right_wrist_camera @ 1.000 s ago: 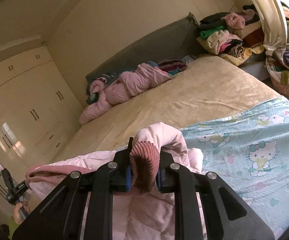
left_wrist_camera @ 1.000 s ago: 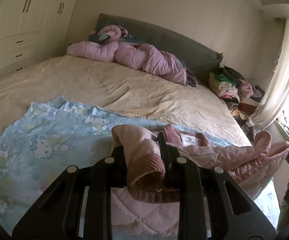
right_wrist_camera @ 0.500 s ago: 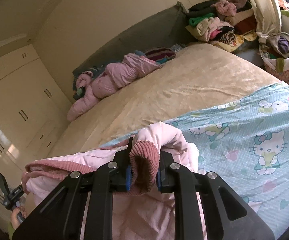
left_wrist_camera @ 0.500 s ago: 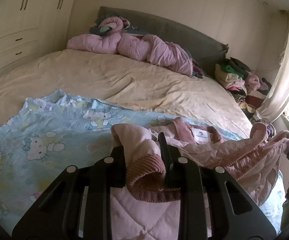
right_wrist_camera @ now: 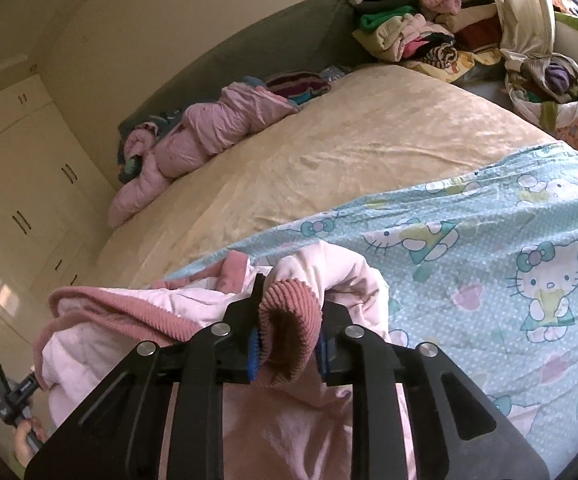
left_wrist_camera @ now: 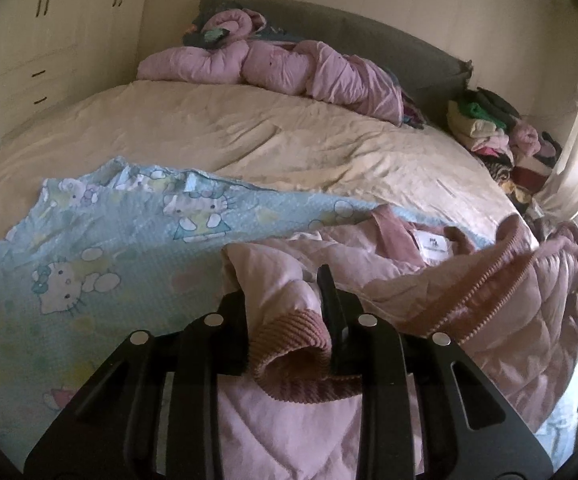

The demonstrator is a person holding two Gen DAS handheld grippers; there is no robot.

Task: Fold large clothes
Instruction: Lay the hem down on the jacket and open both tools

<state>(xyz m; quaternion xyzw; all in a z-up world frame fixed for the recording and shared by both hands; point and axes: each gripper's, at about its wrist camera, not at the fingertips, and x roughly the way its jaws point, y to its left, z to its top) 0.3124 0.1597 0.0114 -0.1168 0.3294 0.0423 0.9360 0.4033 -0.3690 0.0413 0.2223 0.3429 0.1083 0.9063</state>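
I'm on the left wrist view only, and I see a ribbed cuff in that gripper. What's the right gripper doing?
Observer: The right gripper has the other cuff between its jaws, which are opening.
Operator: Where is that cuff?
Observer: Above the blue sheet, with its sleeve bunched behind it.
Operator: Anything near the bed I can't make out?
Observer: A stuffed basket stands beside the bed, past the sheet.
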